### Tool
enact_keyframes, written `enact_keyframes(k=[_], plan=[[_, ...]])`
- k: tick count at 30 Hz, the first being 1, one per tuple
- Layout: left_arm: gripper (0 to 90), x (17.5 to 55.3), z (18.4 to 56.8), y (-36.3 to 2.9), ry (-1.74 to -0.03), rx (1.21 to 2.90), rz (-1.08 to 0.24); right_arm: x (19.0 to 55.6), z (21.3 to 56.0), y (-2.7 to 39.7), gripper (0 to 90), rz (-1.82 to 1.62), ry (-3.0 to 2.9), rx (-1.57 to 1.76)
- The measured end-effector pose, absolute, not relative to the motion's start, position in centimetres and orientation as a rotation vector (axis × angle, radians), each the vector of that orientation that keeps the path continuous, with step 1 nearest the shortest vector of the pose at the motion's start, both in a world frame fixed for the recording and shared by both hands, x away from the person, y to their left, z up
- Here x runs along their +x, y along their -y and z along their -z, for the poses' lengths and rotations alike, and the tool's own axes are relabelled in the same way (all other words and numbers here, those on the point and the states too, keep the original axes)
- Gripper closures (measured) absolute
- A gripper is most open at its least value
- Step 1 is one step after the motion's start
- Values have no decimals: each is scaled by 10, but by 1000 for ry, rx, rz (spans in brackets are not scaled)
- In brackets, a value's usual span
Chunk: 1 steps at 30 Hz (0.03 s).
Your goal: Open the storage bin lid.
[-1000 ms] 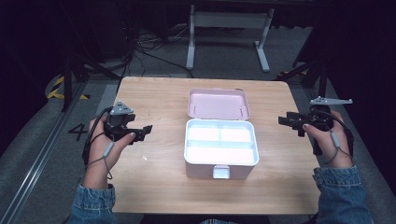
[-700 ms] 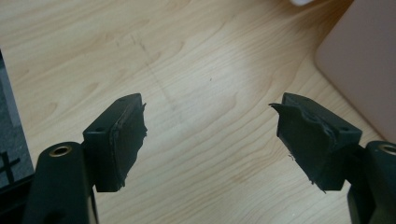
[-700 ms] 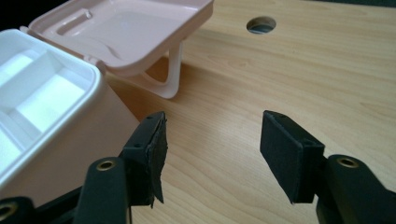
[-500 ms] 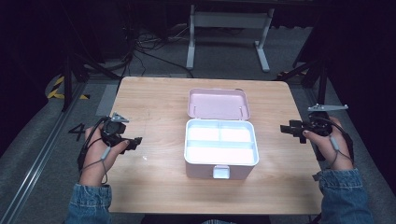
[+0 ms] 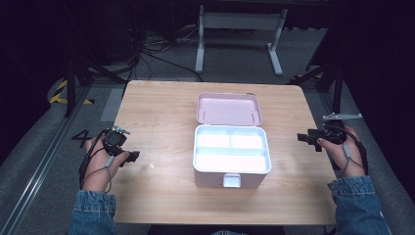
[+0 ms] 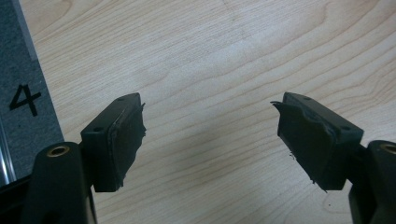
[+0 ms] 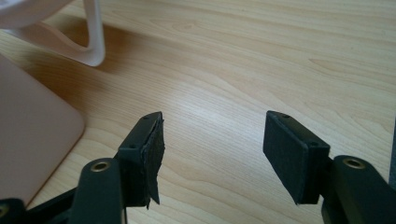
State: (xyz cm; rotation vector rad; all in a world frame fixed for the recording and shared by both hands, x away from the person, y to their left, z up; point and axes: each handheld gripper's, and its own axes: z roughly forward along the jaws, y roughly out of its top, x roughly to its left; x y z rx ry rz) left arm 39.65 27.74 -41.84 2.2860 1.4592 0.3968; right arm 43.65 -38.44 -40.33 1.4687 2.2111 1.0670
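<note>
Pink box (image 5: pixel 231 155) stands at the middle of the table (image 5: pixel 161 105) with its lid (image 5: pixel 229 108) already swung back toward 12 o'clock, so the opening looks done; its white compartments appear empty, though the glare makes this hard to confirm. Your left hand-held gripper (image 5: pixel 131 156) is at 9 o'clock of the box, well apart from it and near the table edge, with jaws wide and nothing between them. Your right hand-held gripper (image 5: pixel 307 139) is at 3 o'clock, also apart from the box, jaws wide and empty over bare wood. I judge that whatever remains, filling or closing the lid, has not started, because neither gripper touches the box.
</note>
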Motion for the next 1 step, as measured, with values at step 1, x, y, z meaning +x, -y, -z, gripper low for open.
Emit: enact_keyframes(k=[1], plan=[[235, 397, 418, -277, -1454, 2280, -392, 437, 406, 385, 394, -1061, -2211, 1475]])
